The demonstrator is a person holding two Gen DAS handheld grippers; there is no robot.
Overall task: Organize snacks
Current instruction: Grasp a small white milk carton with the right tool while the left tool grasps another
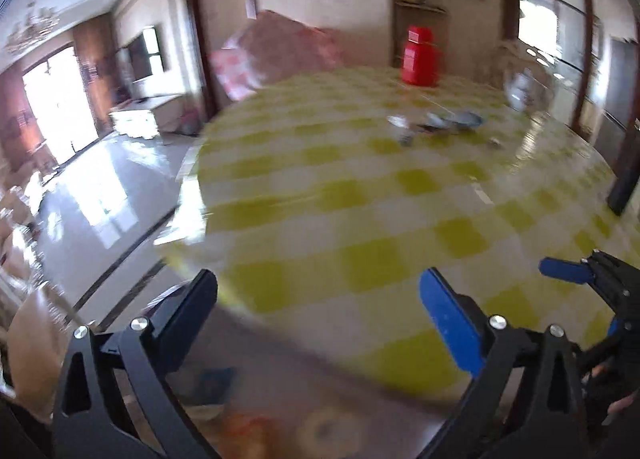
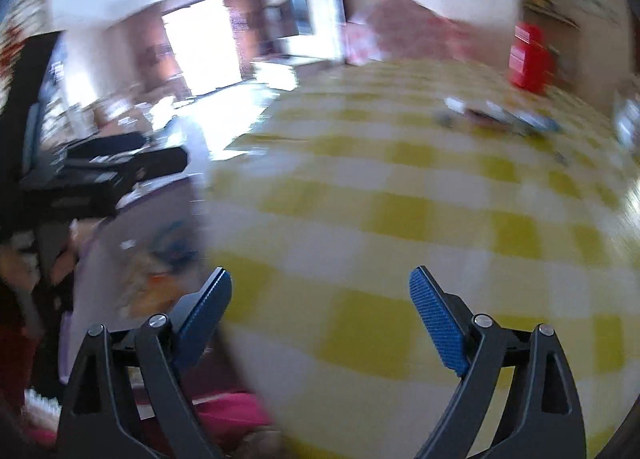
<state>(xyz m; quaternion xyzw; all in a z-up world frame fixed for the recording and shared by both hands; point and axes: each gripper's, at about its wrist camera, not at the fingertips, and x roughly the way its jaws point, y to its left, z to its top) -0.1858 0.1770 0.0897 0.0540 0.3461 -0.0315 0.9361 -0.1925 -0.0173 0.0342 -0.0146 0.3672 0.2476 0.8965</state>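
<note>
1. The snacks (image 1: 448, 123) lie as a small scatter of packets on the far part of the surface (image 1: 360, 195), blurred, so I cannot read what they are; in my right view the same packets (image 2: 500, 117) sit toward the far right.
2. Another blurred bag with orange and blue print (image 2: 160, 259) shows at the near left edge of the surface, just beside my right gripper's left finger; I cannot tell whether it rests on the surface or below its rim.
3. My left gripper (image 1: 320, 299) hangs over the near edge of the surface with its jaws spread wide and nothing between them.
4. My right gripper (image 2: 320, 299) is also spread wide, empty, above the yellow-and-white checked cloth.
5. In the left view my right gripper appears at the right edge, its blue pads apart.
6. In the right view my left gripper's dark body shows at the left edge.
7. A red container (image 1: 420, 59) stands at the far rim of the surface, well apart from both grippers.
8. A clear bag (image 1: 524, 87) sits at the far right, near the packets.
9. Beyond the surface, a glossy floor (image 1: 100, 195) reflects a bright doorway.
</note>
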